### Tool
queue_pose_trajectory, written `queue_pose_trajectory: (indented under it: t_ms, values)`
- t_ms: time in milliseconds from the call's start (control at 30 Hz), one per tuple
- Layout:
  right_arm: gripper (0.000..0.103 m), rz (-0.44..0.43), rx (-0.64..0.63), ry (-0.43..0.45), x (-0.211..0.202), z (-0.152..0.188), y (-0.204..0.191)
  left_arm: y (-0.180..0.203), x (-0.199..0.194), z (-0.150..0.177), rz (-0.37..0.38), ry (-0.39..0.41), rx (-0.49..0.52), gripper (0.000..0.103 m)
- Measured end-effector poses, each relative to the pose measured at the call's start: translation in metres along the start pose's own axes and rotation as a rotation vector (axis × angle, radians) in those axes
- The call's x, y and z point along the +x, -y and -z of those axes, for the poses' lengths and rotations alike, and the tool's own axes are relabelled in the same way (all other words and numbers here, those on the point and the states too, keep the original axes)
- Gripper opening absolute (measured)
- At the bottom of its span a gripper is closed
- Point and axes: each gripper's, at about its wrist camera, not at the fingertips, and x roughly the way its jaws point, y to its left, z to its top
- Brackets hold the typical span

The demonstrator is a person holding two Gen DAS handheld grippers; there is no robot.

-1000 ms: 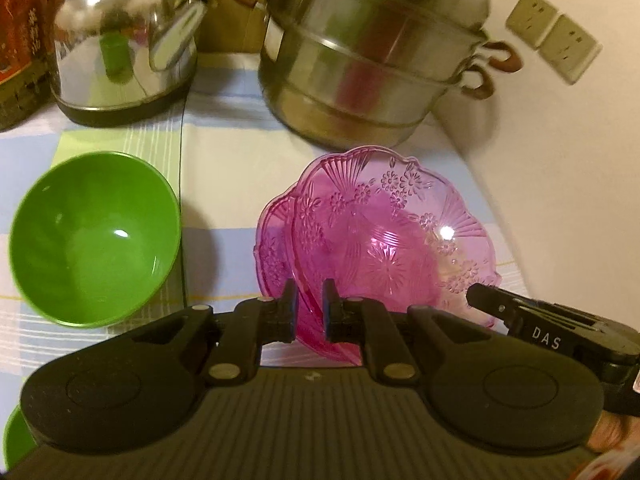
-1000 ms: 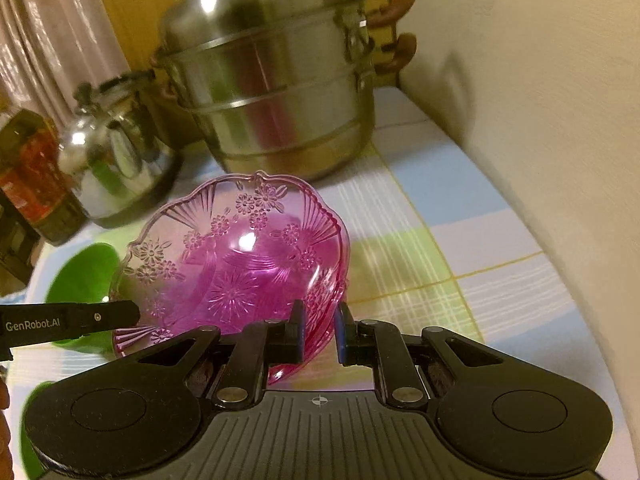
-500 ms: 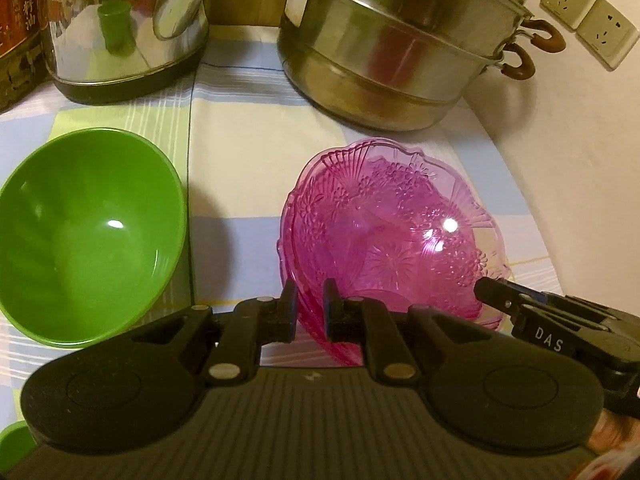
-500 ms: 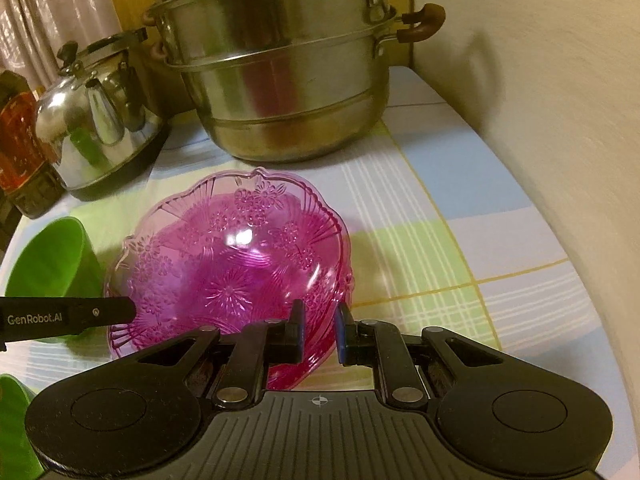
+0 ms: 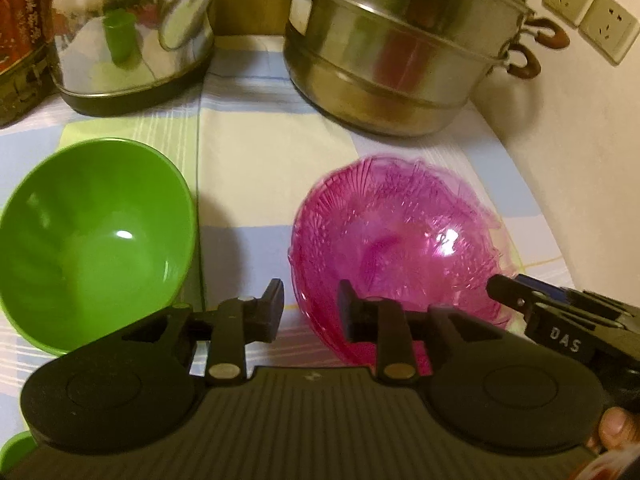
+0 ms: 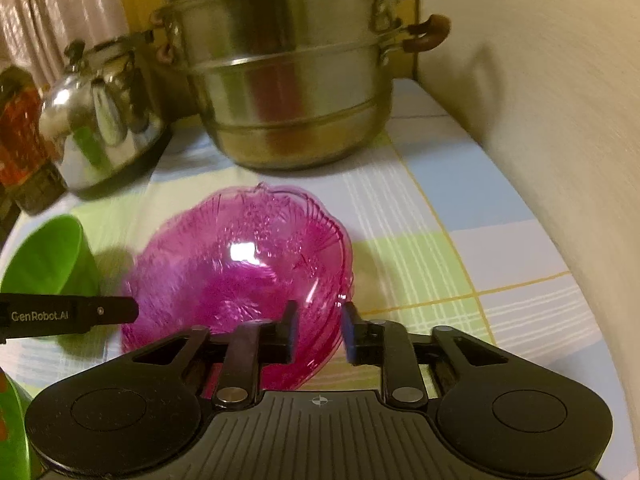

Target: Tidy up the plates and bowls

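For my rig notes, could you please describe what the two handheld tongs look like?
Both are matte black plastic. The left tongs and right tongs each have a ribbed body, two round discs, silver pivot rivets and flat blocky fingers. White lettering reads "GenRobot.AI" on the left one's side and "DAS" on the right's. No cables or sleeves show.

A translucent pink bowl (image 5: pixel 396 240) of glossy patterned plastic and a smooth green plastic bowl (image 5: pixel 92 236) are seen; polished metal forms the steamer pot (image 5: pixel 400 48) and kettle (image 5: pixel 132 28).
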Motion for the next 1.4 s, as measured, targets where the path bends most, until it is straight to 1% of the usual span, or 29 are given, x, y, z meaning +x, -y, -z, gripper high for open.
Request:
queue_pose_trajectory:
  t_ms: [100,200,400,567,733,867,1067,1233,1400]
  values:
    - [0.030,-0.009,0.021,0.034,-0.007,0.000,0.005,-0.002,-0.006,0.000,0.005,0.020,-0.011,0.025]
    - [0.030,-0.006,0.040,0.051,-0.014,0.001,0.009,-0.003,-0.015,0.000,0.011,0.036,-0.016,0.025]
    - [0.030,-0.011,0.083,0.051,-0.031,0.007,0.019,-0.004,-0.040,0.003,0.033,0.071,-0.035,0.025]
    - [0.030,-0.017,0.104,0.047,-0.054,0.013,0.021,0.000,-0.065,0.015,0.051,0.097,-0.039,0.025]
    - [0.030,-0.032,0.122,0.057,-0.087,0.021,0.016,0.005,-0.096,0.037,0.072,0.126,-0.044,0.025]
    - [0.030,-0.049,0.111,0.079,-0.118,0.032,0.008,0.009,-0.123,0.056,0.080,0.153,-0.038,0.025]
    - [0.030,-0.066,0.102,0.103,-0.161,0.050,-0.003,0.016,-0.164,0.087,0.072,0.202,-0.014,0.026]
    - [0.030,-0.083,0.102,0.107,-0.193,0.068,-0.010,0.013,-0.192,0.116,0.085,0.214,-0.030,0.026]
    - [0.030,-0.092,0.099,0.106,-0.218,0.088,-0.012,0.006,-0.216,0.144,0.087,0.222,-0.044,0.028]
